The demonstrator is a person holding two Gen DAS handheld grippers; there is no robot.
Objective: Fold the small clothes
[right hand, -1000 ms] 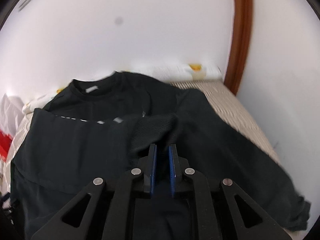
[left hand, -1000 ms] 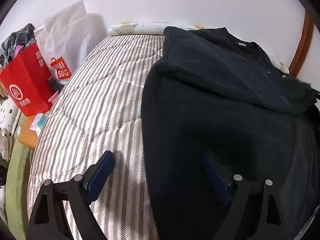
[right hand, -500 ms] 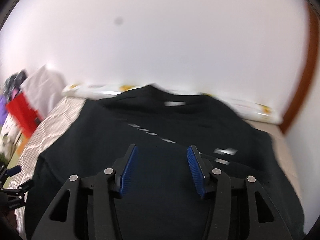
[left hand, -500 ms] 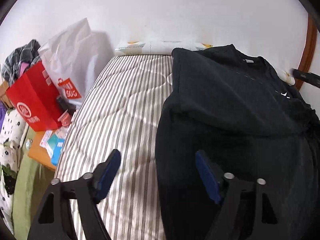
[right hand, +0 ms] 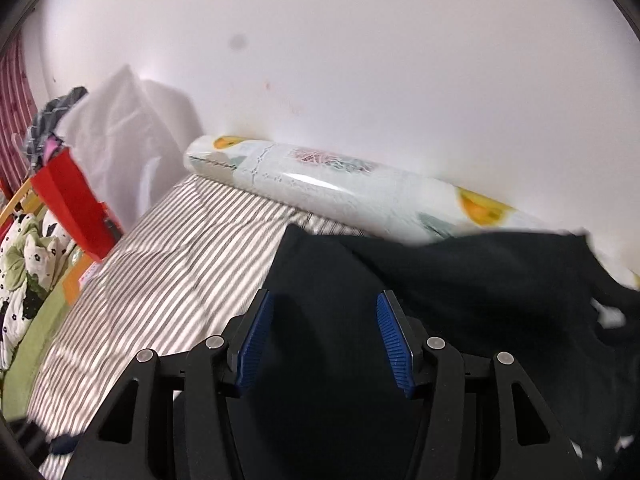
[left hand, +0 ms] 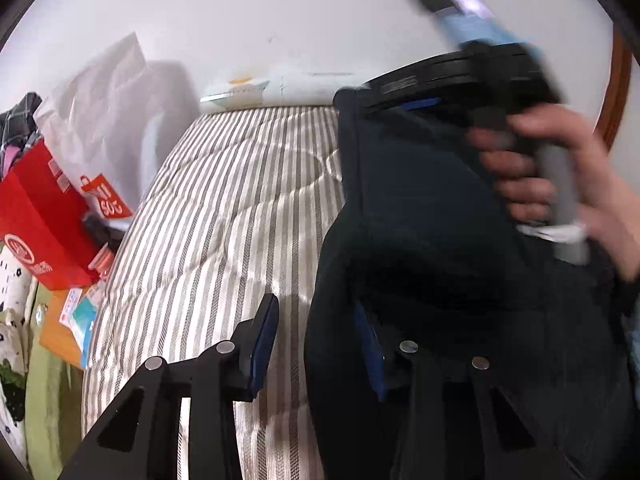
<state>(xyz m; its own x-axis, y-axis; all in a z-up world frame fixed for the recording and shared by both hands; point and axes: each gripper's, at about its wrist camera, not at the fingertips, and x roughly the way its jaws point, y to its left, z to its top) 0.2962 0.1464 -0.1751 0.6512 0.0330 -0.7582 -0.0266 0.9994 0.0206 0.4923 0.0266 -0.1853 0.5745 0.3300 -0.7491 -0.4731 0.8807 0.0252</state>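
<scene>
A black sweatshirt (left hand: 432,240) lies partly folded on the striped bed (left hand: 224,216). My left gripper (left hand: 316,332) is open and straddles the garment's left edge near its lower part, one pad over the sheet, the other over the cloth. My right gripper (right hand: 326,334) is open and hovers over the sweatshirt (right hand: 400,320) near its upper left corner. In the left wrist view the right gripper's body and the hand that holds it (left hand: 552,168) are blurred above the garment's top.
A rolled flowery pillow (right hand: 360,196) lies against the white wall at the bed's head. A white bag (left hand: 108,128) and a red bag (left hand: 36,216) stand left of the bed, with clothes and an orange board (left hand: 60,328) below them.
My right gripper has let go of the cloth, opened, and swung left across the sweatshirt to its upper left corner. My left gripper has narrowed its opening and stays at the left edge.
</scene>
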